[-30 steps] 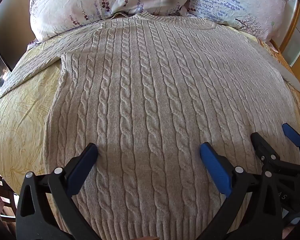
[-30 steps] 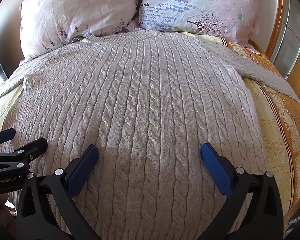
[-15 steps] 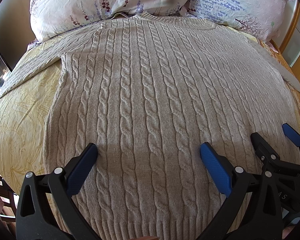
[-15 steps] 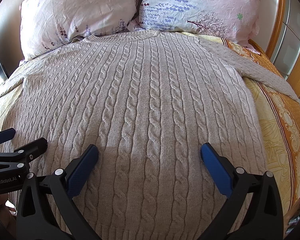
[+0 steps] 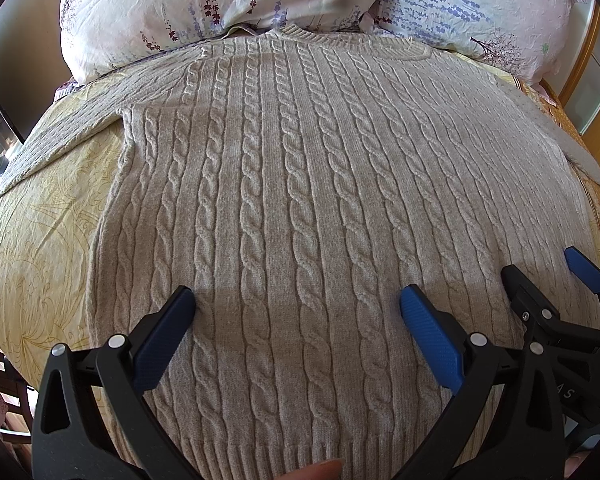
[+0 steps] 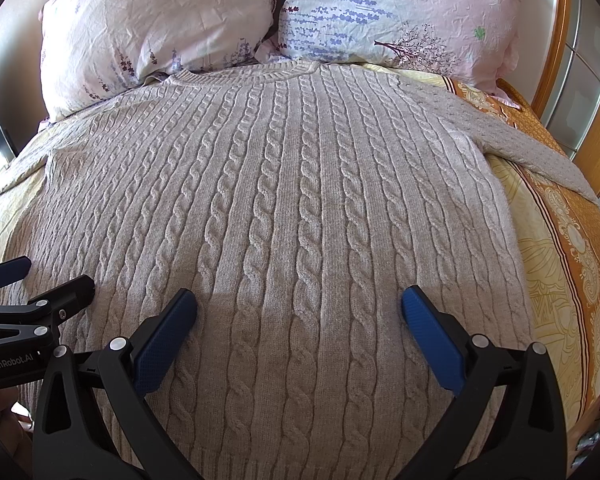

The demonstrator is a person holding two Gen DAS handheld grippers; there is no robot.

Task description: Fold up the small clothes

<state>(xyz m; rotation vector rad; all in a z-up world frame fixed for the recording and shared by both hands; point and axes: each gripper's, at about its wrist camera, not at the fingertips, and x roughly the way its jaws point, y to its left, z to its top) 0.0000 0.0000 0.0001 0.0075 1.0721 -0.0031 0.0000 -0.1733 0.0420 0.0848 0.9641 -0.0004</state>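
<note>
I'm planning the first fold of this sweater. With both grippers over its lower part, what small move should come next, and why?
Probably lower both grippers to the hem and pinch it. The sweater lies flat and unfolded, sleeves spread, and the left gripper and right gripper hover over it with jaws wide open, gripping nothing.

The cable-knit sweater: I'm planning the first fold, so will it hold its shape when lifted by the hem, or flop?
The sweater looks soft and thick, so it will probably drape and sag between the left gripper and right gripper, both open above it. The spread sleeve would likely trail. The chunky knit should grip the pads rather than slip.
</note>
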